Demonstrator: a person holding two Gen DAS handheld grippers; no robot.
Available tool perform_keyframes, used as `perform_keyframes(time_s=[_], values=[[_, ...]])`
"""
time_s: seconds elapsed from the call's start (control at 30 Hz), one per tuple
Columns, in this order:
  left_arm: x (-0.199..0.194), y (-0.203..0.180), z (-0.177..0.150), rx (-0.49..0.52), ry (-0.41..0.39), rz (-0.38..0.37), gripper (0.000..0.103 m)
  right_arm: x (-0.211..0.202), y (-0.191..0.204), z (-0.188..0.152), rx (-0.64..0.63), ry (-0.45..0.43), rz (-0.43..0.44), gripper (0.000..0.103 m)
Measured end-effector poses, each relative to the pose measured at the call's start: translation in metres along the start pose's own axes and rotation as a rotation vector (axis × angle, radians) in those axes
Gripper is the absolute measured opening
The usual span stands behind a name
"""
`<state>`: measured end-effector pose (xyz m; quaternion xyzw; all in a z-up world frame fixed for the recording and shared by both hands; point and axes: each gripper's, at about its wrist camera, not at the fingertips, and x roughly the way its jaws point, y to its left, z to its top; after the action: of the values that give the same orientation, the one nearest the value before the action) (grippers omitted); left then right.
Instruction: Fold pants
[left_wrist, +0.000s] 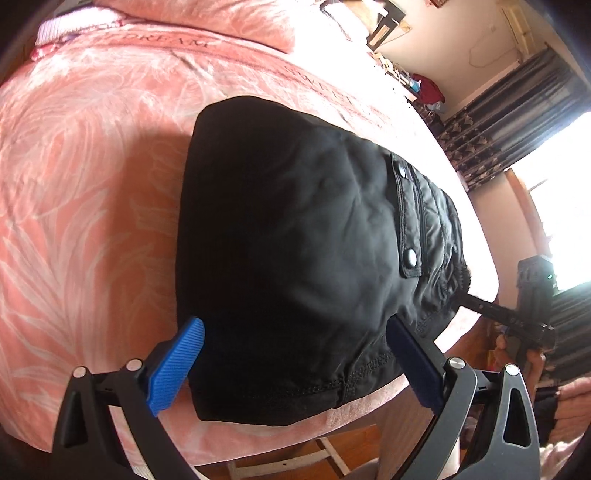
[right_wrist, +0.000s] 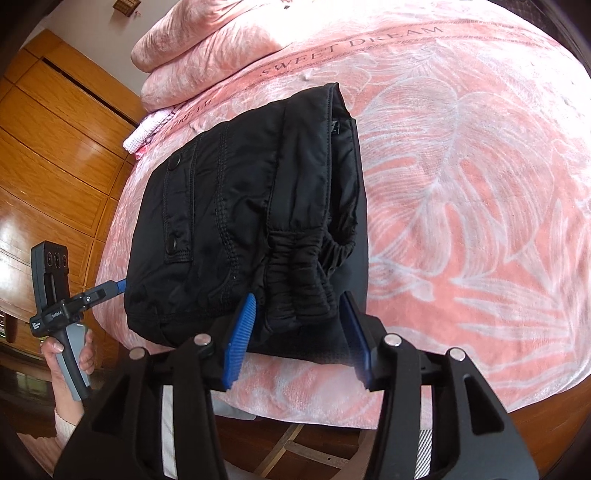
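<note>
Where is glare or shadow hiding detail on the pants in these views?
Left wrist: the window at right is blown out white, and the near half of the pants falls into flat black shadow. Right wrist: even light, seams and waistband read clearly; fisheye bends the bed edges in both.

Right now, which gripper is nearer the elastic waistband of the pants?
Right. The right gripper straddles the gathered elastic waistband with its jaws apart, at the bundle's near edge. The left gripper sits open at the folded pants' other end.
</note>
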<state>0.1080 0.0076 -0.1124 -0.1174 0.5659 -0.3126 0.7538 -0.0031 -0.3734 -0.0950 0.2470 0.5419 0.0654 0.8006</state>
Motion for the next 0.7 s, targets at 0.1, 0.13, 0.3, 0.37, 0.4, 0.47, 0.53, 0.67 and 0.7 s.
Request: perform_keyframes(time_s=[0.1, 0.13, 0.3, 0.37, 0.4, 0.47, 0.53, 0.67, 0.7], values=[[-0.002, 0.02, 0.002, -0.084, -0.007, -0.09, 0.099, 0.003, -0.001, -0.001, 0.009, 0.002, 0.015, 0.039], [-0.002, 0.025, 0.003, -0.099, -0.008, -0.09, 0.099, 0.001, -0.001, -0.003, 0.001, 0.0, 0.013, 0.036], [0.006, 0.043, 0.003, -0.143, 0.021, -0.123, 0.099, -0.004, -0.002, -0.002, -0.009, 0.008, 0.037, 0.034], [0.014, 0.049, 0.002, -0.151, 0.041, -0.085, 0.099, 0.0, -0.004, -0.002, 0.002, 0.021, 0.033, 0.034], [0.017, 0.052, 0.001, -0.153, 0.052, -0.073, 0.099, 0.001, -0.004, -0.002, -0.003, 0.02, 0.028, 0.034], [0.023, 0.053, -0.001, -0.154, 0.075, -0.118, 0.099, 0.0, -0.001, -0.003, -0.021, 0.012, 0.019, 0.035], [0.032, 0.053, -0.002, -0.157, 0.113, -0.16, 0.099, 0.0, -0.002, -0.003, -0.017, 0.01, 0.021, 0.035], [0.048, 0.05, 0.001, -0.149, 0.139, -0.187, 0.099, 0.0, -0.003, -0.003, -0.011, 0.009, 0.032, 0.035], [0.051, 0.048, 0.004, -0.148, 0.139, -0.191, 0.099, 0.001, -0.003, -0.003, -0.009, 0.01, 0.034, 0.035]])
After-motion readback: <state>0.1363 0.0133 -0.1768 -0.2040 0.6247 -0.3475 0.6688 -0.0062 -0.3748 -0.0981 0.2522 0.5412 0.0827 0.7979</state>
